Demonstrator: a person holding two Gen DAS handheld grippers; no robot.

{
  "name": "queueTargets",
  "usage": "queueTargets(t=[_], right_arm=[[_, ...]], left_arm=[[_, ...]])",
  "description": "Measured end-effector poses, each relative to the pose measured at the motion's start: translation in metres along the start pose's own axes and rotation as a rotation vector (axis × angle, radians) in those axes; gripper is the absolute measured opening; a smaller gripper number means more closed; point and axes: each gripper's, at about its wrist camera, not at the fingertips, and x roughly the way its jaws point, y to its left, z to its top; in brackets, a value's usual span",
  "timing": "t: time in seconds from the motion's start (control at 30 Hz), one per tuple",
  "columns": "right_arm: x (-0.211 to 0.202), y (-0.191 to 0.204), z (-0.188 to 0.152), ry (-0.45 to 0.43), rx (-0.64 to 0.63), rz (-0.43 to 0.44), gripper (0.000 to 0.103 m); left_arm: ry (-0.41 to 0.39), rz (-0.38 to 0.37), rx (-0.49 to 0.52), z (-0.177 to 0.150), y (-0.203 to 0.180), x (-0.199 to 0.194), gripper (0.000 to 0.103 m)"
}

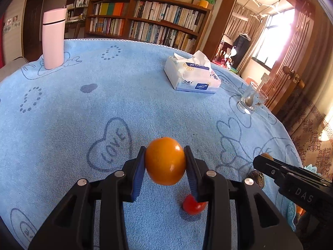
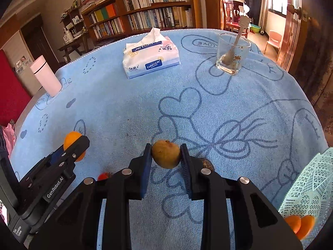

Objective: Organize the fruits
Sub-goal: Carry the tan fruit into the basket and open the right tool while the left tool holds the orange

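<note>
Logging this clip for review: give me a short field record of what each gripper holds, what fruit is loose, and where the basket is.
left gripper: shut on orange fruit, lifted off the cloth
right gripper: shut on brownish fruit
loose fruit: small red fruit on the blue cloth
basket: pale mesh, right edge of the right wrist view, orange pieces inside
other items: tissue pack, glass with spoon, pink bottle

"Color&Life" on tissue pack (image 1: 192, 76)

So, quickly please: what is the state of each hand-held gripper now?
Left hand-held gripper: closed on the orange.
Right hand-held gripper: closed on the brown fruit.
</note>
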Motion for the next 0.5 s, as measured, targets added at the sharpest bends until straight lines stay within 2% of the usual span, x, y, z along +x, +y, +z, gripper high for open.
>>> queueTargets(t=[0.23, 0.5], right_arm=[[-0.036, -0.046, -0.006, -0.030, 0.098, -0.047, 0.028], [-0.068, -0.115, -0.029, -0.020, 0.227, -0.174, 0.028]], left_arm=[[-0.003, -0.017, 0.031, -0.004, -0.011, -0.003, 0.037], [-0.001, -0.017, 0.039, -0.006, -0.014, -0.003, 0.037]])
